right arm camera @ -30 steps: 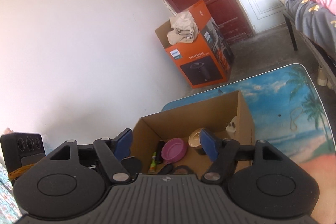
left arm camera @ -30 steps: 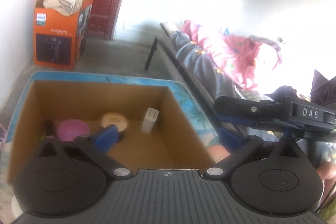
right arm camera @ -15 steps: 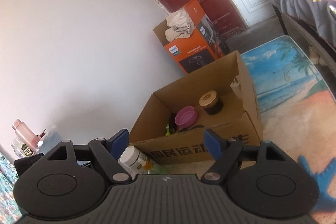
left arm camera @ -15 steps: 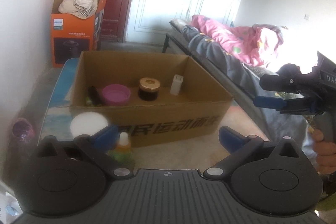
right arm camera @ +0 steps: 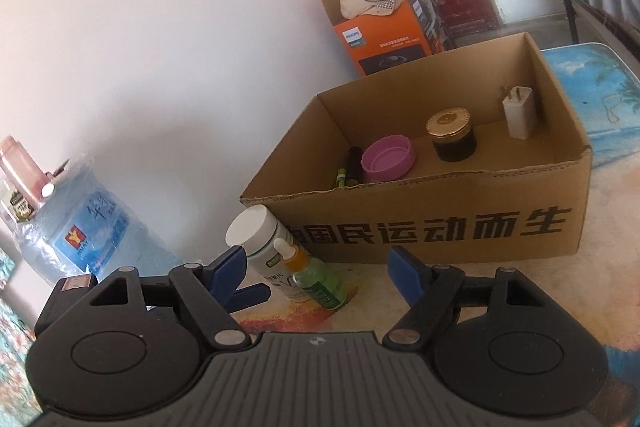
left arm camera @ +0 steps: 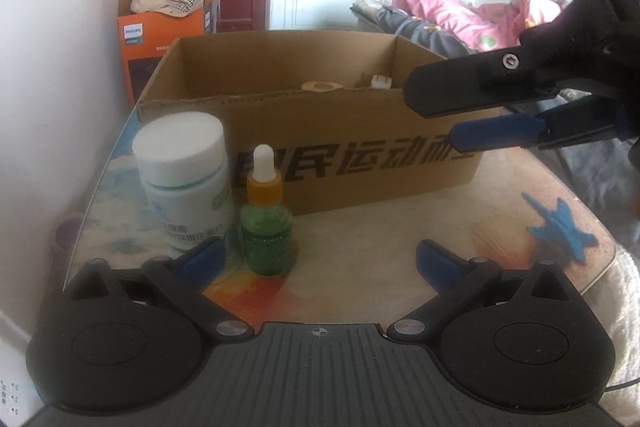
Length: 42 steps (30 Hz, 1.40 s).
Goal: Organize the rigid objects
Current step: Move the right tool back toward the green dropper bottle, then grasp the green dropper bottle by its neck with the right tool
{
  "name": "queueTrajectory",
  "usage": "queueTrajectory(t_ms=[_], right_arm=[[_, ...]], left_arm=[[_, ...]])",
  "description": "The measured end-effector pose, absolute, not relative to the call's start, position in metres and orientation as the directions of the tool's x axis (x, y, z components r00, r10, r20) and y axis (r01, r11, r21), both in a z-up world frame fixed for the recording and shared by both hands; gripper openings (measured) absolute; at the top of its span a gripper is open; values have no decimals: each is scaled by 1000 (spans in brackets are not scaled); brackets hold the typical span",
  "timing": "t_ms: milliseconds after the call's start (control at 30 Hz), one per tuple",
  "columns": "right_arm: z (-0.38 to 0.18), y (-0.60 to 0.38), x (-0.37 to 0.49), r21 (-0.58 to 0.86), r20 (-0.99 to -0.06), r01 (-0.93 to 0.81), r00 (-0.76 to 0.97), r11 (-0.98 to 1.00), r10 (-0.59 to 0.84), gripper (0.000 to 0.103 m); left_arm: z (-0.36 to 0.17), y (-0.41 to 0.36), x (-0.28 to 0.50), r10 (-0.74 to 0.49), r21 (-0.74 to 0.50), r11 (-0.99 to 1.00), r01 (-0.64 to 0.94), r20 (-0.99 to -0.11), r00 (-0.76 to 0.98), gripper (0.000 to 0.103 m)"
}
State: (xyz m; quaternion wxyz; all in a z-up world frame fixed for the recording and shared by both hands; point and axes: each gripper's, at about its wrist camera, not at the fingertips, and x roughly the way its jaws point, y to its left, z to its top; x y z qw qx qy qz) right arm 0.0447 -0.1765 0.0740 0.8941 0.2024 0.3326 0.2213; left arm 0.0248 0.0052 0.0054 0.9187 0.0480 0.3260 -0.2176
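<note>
A white pill bottle [left arm camera: 186,179] and a small green dropper bottle [left arm camera: 266,215] stand on the table in front of an open cardboard box [left arm camera: 360,163]. My left gripper [left arm camera: 320,259] is open and empty, low over the table just short of the two bottles. My right gripper [right arm camera: 318,267] is open and empty, higher up, and shows at the right of the left wrist view [left arm camera: 480,119]. In the right wrist view the box [right arm camera: 440,223] holds a pink lid [right arm camera: 388,159], a dark jar with gold lid [right arm camera: 452,137], a white charger [right arm camera: 519,115] and a dark pen-like item [right arm camera: 352,165].
An orange Philips box [left arm camera: 172,27] with cloth stands on the floor behind. A bed with pink bedding [left arm camera: 460,15] is at the right. A water jug [right arm camera: 80,223] and pink bottle [right arm camera: 24,171] stand at the left by the wall. The table's rounded edge [left arm camera: 600,267] is near right.
Both grippers have pulled back from over the box and dropped lower. The two bottles in front of the box have come into close view. Both stay open.
</note>
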Motion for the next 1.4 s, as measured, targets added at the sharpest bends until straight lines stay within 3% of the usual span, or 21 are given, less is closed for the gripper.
queueTrajectory(t_ms=[233,367,733,1400], right_arm=[[64,-134,61,376,-558,-337,662,863,501,67],[59,-114,70,306,-575,-371,661,876,481,59],[48,-90,94,282,-587,-418,637,863,500,32],[49,-170,59,335,-611,-229,686,914,395,29]], left_arm=[[-14,6,24,-339,6,902,432,-611,715,92],[-20,3,26,-343,16,896,444,-609,715,80],[-30,8,30,-363,6,891,455,-592,720,75],[-23,-32,-3,-544,16,727,687,-596,590,71]])
